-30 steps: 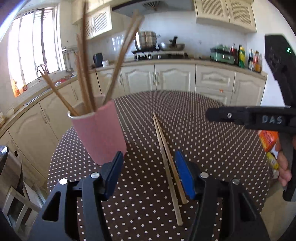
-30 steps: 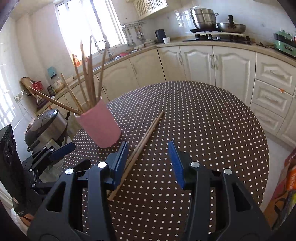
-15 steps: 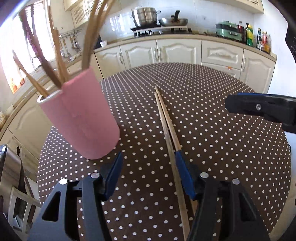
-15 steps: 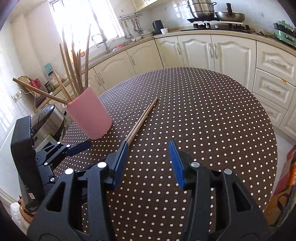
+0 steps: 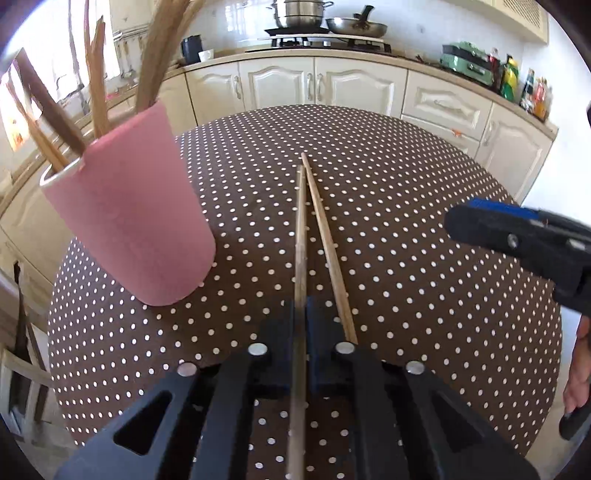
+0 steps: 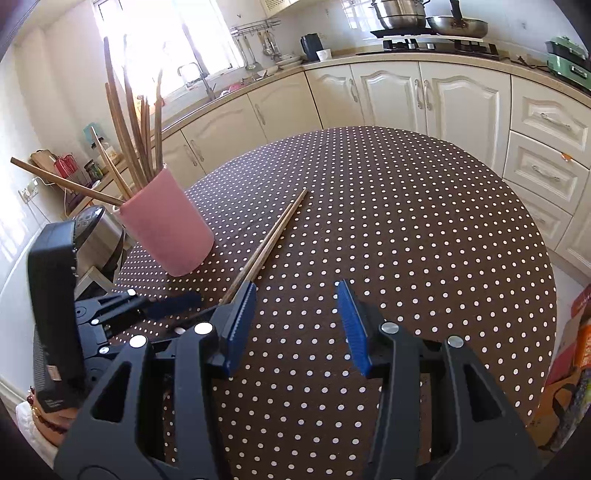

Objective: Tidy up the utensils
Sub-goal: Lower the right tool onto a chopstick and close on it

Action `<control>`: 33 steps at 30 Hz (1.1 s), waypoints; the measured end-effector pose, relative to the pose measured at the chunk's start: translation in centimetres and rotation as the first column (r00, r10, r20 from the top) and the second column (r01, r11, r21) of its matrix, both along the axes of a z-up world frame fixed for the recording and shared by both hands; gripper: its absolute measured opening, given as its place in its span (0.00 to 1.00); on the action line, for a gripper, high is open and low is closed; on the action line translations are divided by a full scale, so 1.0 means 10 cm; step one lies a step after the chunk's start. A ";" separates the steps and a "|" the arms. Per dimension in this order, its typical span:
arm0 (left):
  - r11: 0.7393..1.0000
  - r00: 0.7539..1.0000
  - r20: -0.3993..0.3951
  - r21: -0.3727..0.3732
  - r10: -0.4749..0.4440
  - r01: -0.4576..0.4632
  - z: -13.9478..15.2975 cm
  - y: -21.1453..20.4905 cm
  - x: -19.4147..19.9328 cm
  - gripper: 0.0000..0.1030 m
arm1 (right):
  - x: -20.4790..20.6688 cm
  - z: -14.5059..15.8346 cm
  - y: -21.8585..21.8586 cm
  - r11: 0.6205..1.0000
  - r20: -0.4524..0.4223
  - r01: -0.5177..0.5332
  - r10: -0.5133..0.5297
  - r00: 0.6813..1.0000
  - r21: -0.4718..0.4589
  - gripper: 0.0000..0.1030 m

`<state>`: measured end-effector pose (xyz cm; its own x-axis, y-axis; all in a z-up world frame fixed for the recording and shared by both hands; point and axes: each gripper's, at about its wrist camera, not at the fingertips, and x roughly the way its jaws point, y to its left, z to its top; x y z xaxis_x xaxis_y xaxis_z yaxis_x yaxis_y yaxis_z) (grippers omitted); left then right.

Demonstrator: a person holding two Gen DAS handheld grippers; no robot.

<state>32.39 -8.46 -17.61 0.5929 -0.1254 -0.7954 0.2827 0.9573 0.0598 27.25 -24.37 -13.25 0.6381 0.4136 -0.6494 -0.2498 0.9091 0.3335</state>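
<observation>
Nearest, the left gripper point(image 5: 301, 314) is clamped on one chopstick point(image 5: 301, 229) of the two lying on the dotted table point(image 5: 406, 221), the second chopstick point(image 5: 327, 240) running alongside at its 1 o'clock and passing just beside the right-hand jaw. The right gripper point(image 6: 297, 321) hangs with jaws apart and nothing between them, the pair's near ends at its 10 o'clock. Farther off, one pink cup point(image 6: 166, 225) at 10 o'clock from the pair holds about eight upright utensils point(image 6: 129, 122); cabinets point(image 6: 424, 96), one pot point(image 5: 301, 13) and one pan point(image 5: 356, 26) stand beyond at 12 o'clock.
</observation>
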 end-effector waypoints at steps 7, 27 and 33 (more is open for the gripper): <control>0.999 1.000 -0.030 -0.036 -0.003 0.002 -0.03 0.03 -0.17 0.06 | 0.06 -0.03 0.06 0.999 -0.036 -0.003 0.002 0.999 -0.034 0.44; 0.987 0.999 -0.054 -0.161 0.006 -0.015 -0.08 0.71 -0.64 0.06 | 0.69 -0.19 0.85 0.986 -0.181 -0.007 -0.024 0.983 -0.168 0.44; 0.984 0.998 -0.053 -0.174 0.017 -0.026 -0.01 0.86 -0.53 0.06 | 0.81 -0.25 0.98 0.962 -0.197 -0.034 -0.021 0.980 -0.272 0.27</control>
<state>27.05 0.15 -17.70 0.5563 -0.2525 -0.7917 0.2601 0.9578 -0.1226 35.33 -14.53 -15.80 0.4847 0.2067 -0.8499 -0.2105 0.9707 0.1160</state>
